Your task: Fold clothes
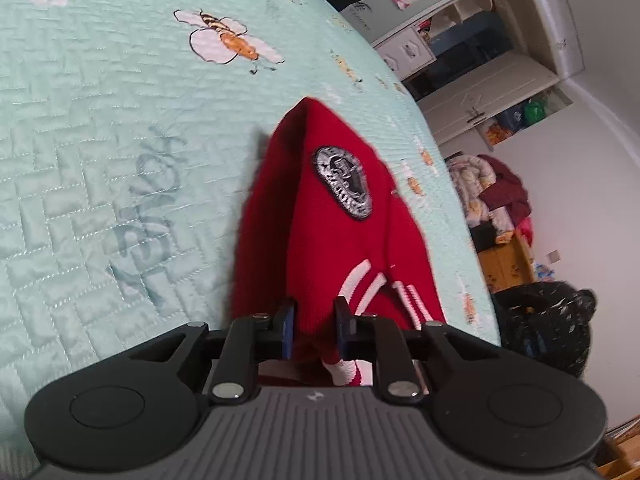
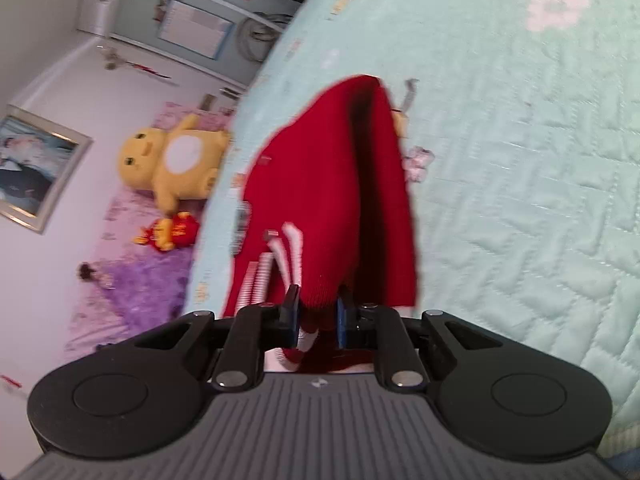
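Note:
A red knit sweater [image 1: 320, 232] with a round grey badge [image 1: 343, 182] and red-and-white striped trim hangs lifted above the mint green quilted bedspread [image 1: 100, 140]. My left gripper [image 1: 314, 316] is shut on its fabric near the striped edge. In the right wrist view the same sweater [image 2: 332, 200] hangs from my right gripper [image 2: 319, 312], which is shut on its red fabric beside the white stripes. The sweater's far end droops toward the bedspread [image 2: 520, 140]. Its lower part is hidden behind both gripper bodies.
The bedspread has bee [image 1: 230, 38] and flower prints. Past the bed edge stand white cabinets [image 1: 480, 60], a pile of clothes [image 1: 496, 196] and a dark basket [image 1: 548, 328]. On the other side sit a yellow plush toy [image 2: 172, 160] and a framed picture [image 2: 36, 168].

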A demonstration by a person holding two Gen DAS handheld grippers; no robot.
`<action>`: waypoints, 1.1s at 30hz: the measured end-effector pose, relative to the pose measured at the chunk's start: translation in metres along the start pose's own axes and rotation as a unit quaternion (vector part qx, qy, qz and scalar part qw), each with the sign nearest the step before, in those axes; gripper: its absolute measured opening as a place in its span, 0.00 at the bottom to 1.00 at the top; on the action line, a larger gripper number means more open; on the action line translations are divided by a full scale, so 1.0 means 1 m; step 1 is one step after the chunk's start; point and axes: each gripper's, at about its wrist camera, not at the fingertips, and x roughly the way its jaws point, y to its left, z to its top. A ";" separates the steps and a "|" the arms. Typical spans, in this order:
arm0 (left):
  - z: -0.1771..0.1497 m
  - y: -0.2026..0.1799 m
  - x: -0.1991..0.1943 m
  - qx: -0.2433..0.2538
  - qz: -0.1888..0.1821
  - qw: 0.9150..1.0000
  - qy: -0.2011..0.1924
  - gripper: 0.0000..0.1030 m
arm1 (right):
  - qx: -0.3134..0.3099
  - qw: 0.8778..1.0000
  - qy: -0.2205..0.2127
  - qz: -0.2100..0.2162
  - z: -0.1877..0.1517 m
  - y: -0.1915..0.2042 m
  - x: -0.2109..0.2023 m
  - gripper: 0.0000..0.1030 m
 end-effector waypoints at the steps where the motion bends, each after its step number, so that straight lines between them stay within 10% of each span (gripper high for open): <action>1: 0.000 -0.002 -0.004 -0.003 -0.006 1.000 0.000 0.18 | 0.006 1.000 -0.002 0.011 0.000 0.004 -0.004 0.16; 7: -0.021 -0.012 -0.020 0.028 0.001 0.999 0.019 0.18 | 0.002 0.998 -0.002 0.061 -0.011 0.019 -0.034 0.16; 10: -0.034 0.009 0.007 0.036 0.062 0.997 0.032 0.21 | -0.011 1.000 0.007 0.019 -0.022 0.000 -0.028 0.16; 22: -0.034 -0.002 -0.014 0.067 0.091 0.993 -0.038 0.28 | -0.068 0.997 0.010 -0.038 -0.034 -0.015 -0.028 0.23; 27: -0.002 -0.039 -0.009 0.100 0.040 0.991 -0.083 0.27 | -0.145 0.985 -0.057 -0.069 -0.014 0.019 -0.043 0.23; 30: 0.032 -0.065 0.022 0.115 0.004 0.990 -0.083 0.00 | -0.154 0.985 -0.060 -0.044 0.021 0.044 -0.005 0.23; 33: 0.060 -0.087 0.055 0.124 -0.016 0.988 -0.092 0.00 | -0.139 0.989 -0.057 -0.005 0.055 0.066 0.038 0.19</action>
